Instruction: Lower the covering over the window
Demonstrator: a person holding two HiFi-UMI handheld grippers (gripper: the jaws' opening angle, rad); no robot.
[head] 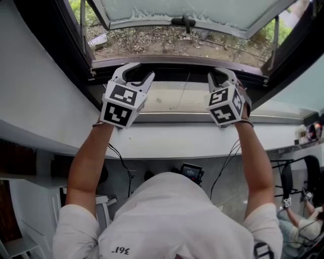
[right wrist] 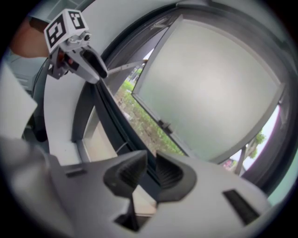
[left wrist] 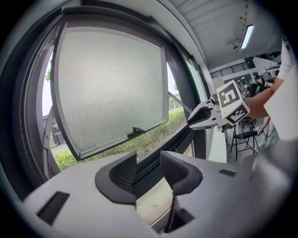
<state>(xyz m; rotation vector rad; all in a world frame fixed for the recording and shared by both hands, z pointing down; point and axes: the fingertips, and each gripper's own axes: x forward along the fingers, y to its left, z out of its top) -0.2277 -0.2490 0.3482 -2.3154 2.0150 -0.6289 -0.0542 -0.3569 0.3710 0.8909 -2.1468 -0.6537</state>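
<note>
The window's frosted sash (head: 202, 9) is swung outward, its dark handle (head: 183, 21) at the lower edge. No blind or covering shows in any view. My left gripper (head: 135, 76) hovers over the beige sill (head: 167, 96) at the left, open and empty. My right gripper (head: 221, 76) is level with it at the right, its jaws a narrow gap apart with nothing between them. The left gripper view shows the open jaws of my left gripper (left wrist: 148, 169) below the sash (left wrist: 111, 83). In the right gripper view my right gripper (right wrist: 150, 169) faces the sash (right wrist: 214, 88). A thin cord (head: 183, 91) crosses the sill.
A dark window frame (head: 66, 55) borders the opening on both sides. A white ledge (head: 167, 139) runs below the sill, with cables and a small device (head: 191, 172) beneath it. Another person (head: 298, 222) sits at the lower right beside chairs.
</note>
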